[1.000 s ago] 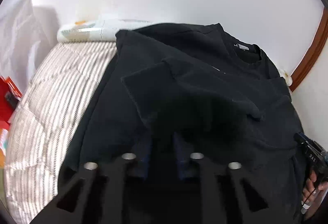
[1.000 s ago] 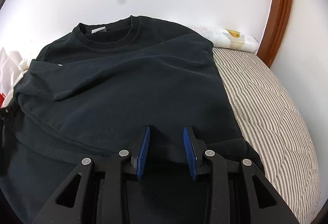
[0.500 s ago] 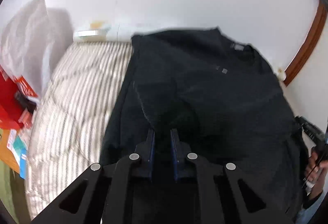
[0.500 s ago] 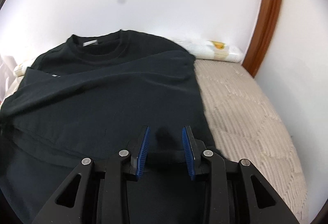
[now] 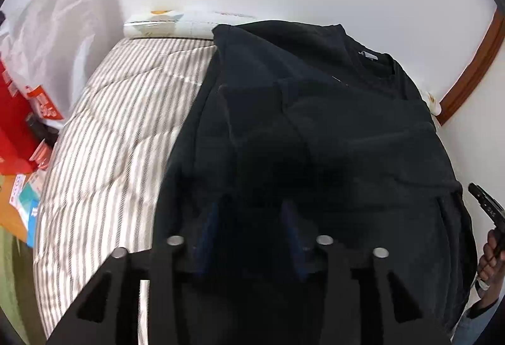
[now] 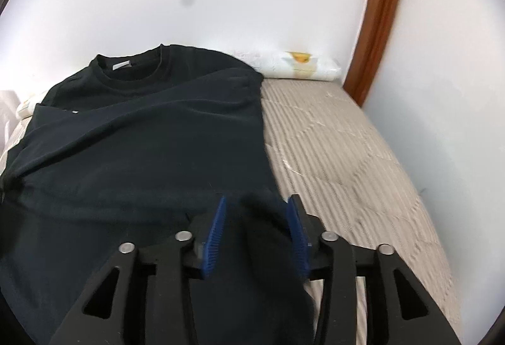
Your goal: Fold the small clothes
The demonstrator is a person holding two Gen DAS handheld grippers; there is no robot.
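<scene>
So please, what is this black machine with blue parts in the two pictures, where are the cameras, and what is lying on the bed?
There is no robot: a person carries one hand-held two-finger tool per hand, each with a camera looking along its fingers. One picture is from the left gripper, the other from the right gripper. A black T-shirt lies partly folded on a striped mattress. Both jaws are opening; shirt cloth sits between each pair, seemingly no longer pinched. The person's right hand shows at the left picture's edge.
</scene>
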